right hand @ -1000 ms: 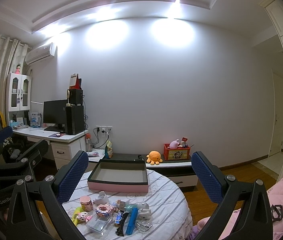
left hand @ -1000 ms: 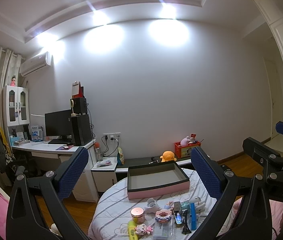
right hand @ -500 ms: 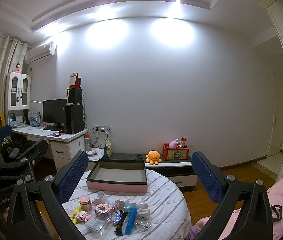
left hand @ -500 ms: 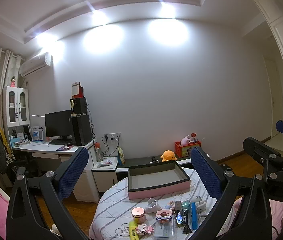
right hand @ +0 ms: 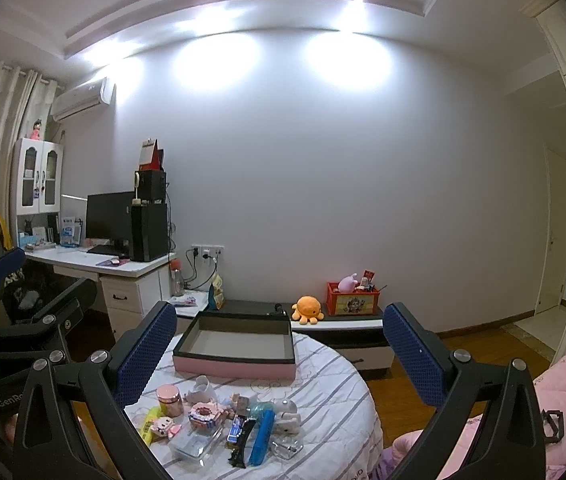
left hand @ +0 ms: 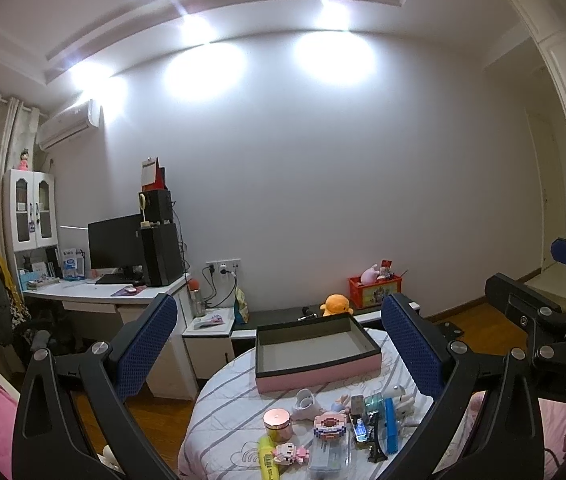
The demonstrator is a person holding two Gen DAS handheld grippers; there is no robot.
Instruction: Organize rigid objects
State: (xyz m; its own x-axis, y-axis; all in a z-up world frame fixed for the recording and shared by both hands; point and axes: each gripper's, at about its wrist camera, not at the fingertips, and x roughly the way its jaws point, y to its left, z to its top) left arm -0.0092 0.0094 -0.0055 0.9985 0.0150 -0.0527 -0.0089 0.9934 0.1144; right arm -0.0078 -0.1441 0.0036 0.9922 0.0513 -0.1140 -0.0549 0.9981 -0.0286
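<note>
— What had changed since the moment before?

— Very little. Both views had dipped a touch, so the clutter sat slightly higher between my fingers than a second earlier; nothing on the table had been shifted.

— And your jaws?

— My left gripper [left hand: 279, 356] stood spread wide with nothing in it, and my right gripper [right hand: 279, 356] likewise, released and empty. Both hung above the table's near edge, well apart from every object.

— Where were the things to sort?

— Nearest me, on the striped round table [right hand: 323, 364], lay the small pile: a yellow highlighter [left hand: 266, 456], a pink block figure [left hand: 289, 452], a clear flat case [right hand: 193, 446], a black clip [right hand: 241, 446] and a blue stick-shaped piece [right hand: 263, 438]. Just past them stood a rose-gold lidded jar [left hand: 277, 424] and a white ceramic piece [left hand: 305, 400] (what it was exactly, I could not tell). Beyond those sat the pink-sided open box [left hand: 317, 350], which looked empty, and far behind it the orange plush [right hand: 307, 309] on the low cabinet.

— How should the step have gone?

— I judged it best to come down on one item at the edge of the pile, the jar for instance, since it stood clear of its neighbours. I would have straddled it squarely, closed gently, lifted straight up, then carried it over the box wall before letting go.
</note>
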